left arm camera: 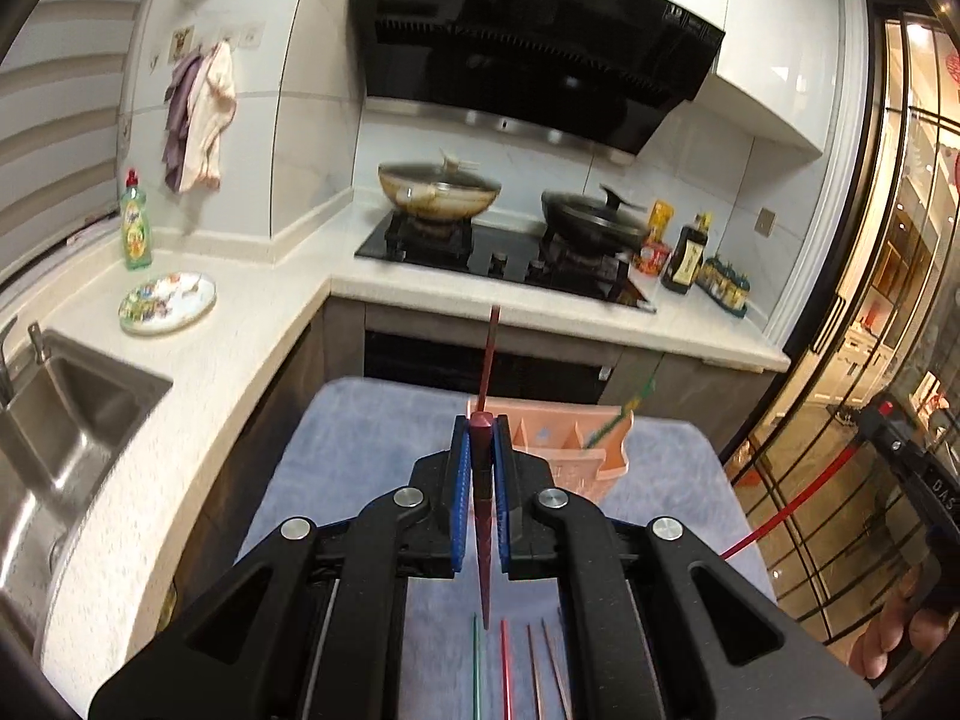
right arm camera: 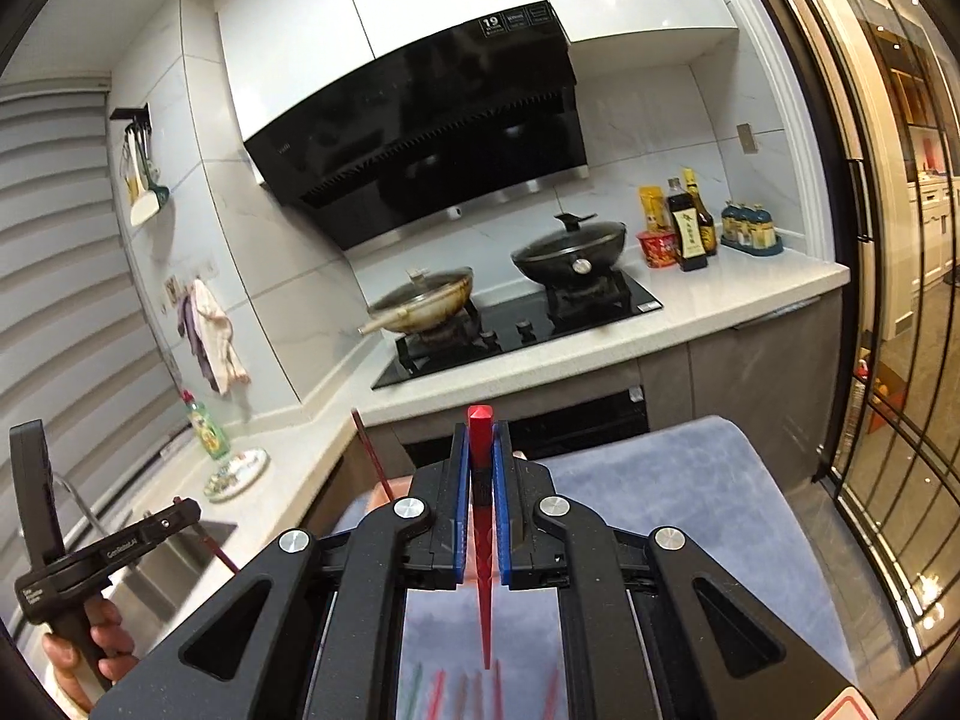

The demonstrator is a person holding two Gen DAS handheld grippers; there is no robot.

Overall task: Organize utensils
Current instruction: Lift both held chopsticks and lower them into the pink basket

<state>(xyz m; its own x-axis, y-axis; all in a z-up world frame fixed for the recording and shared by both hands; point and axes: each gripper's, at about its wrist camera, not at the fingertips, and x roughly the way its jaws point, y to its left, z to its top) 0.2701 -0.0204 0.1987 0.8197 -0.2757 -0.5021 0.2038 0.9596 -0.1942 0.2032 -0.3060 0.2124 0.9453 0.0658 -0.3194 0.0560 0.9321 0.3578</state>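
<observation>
My left gripper point(left arm camera: 480, 429) is shut on a dark red chopstick point(left arm camera: 483, 516), held lengthwise between the blue pads above the blue-grey cloth. A pink utensil basket point(left arm camera: 564, 444) stands just beyond it with a green chopstick point(left arm camera: 624, 411) in it. My right gripper point(right arm camera: 480, 435) is shut on a bright red chopstick point(right arm camera: 482, 516); that chopstick also shows at the right of the left wrist view point(left arm camera: 798, 498). Several more chopsticks point(left arm camera: 522, 666) lie on the cloth below the grippers. The left gripper with its dark red chopstick point(right arm camera: 375, 456) shows at the left of the right wrist view.
The cloth-covered table point(left arm camera: 372, 438) stands in front of a kitchen counter point(left arm camera: 420, 288) with a stove point(left arm camera: 498, 252), two lidded pans and sauce bottles point(left arm camera: 687, 255). A sink point(left arm camera: 60, 420), a plate point(left arm camera: 168, 303) and a dish-soap bottle point(left arm camera: 135, 228) are at left. Glass doors point(left arm camera: 870, 360) are at right.
</observation>
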